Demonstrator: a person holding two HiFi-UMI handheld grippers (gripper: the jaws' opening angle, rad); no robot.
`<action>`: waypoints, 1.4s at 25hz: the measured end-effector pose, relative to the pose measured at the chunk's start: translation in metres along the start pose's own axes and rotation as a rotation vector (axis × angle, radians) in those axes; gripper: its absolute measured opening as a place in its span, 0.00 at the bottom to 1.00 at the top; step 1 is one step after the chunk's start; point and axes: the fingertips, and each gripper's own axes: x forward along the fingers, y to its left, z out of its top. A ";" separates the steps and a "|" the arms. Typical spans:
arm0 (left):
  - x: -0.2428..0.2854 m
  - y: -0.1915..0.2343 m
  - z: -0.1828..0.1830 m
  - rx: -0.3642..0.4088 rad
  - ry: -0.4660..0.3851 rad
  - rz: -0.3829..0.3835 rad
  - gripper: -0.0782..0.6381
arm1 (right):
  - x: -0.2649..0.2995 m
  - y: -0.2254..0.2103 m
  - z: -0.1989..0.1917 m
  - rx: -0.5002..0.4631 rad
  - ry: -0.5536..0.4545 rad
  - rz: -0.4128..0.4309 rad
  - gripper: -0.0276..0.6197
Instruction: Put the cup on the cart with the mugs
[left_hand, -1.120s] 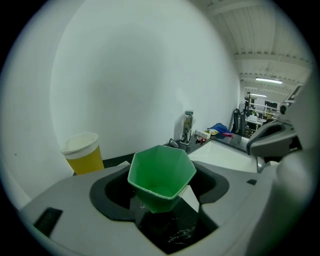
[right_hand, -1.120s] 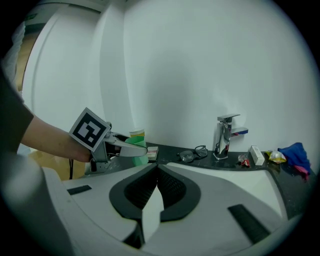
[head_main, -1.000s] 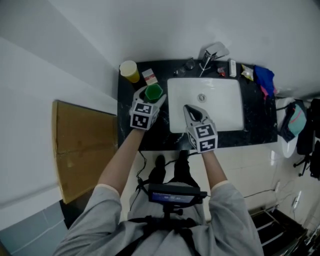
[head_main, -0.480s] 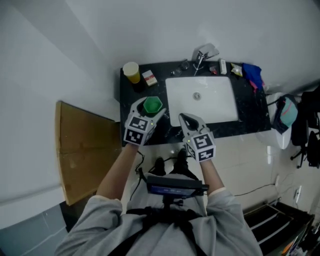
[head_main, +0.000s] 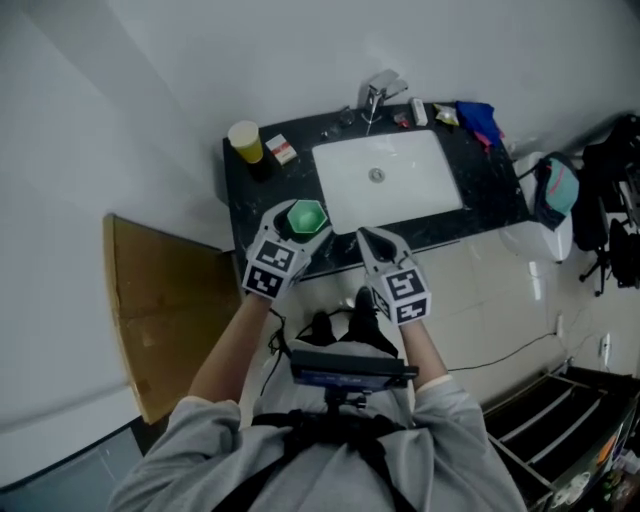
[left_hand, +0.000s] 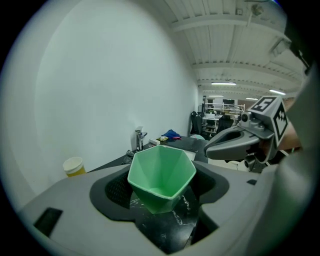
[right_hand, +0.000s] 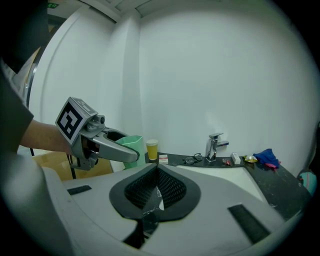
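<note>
We hold a claw in each hand and look down at a black tabletop (head_main: 252, 196) with a white sink (head_main: 385, 180) set in it.

Our left claw (head_main: 297, 226) holds the green cup (left_hand: 161, 172). The jaws stand wide, one on each side of the cup, and press on it. The cup is upright with its open top facing up. It has flat sides and sharp corners, and it looks empty inside. From above, it sits over the front edge of the tabletop, just left of the sink. The claw holds it up in the air.

Our right claw (head_main: 373, 238) is closed. Its two jaws meet at the tips and nothing is between them. It hangs just beside the left claw, over the front edge of the tabletop, in front of the sink.

A yellow paper cup (head_main: 244, 141) stands at the back left corner of the tabletop. A small box (head_main: 281, 150) lies near it. A silver tap (head_main: 378, 92) stands at the back edge behind the sink. A blue cloth (head_main: 478, 118) lies near the back right corner.

A brown board (head_main: 165, 310) lies on the floor, left of the tabletop, next to the white wall (head_main: 120, 120).
</note>
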 end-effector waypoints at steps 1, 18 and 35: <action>0.001 -0.008 0.002 0.017 -0.003 -0.023 0.57 | -0.006 -0.003 -0.003 0.009 -0.002 -0.024 0.05; 0.081 -0.266 0.033 0.248 -0.015 -0.583 0.57 | -0.256 -0.130 -0.130 0.264 -0.020 -0.615 0.05; 0.093 -0.590 0.058 0.469 -0.041 -0.990 0.57 | -0.547 -0.165 -0.243 0.457 -0.094 -1.032 0.05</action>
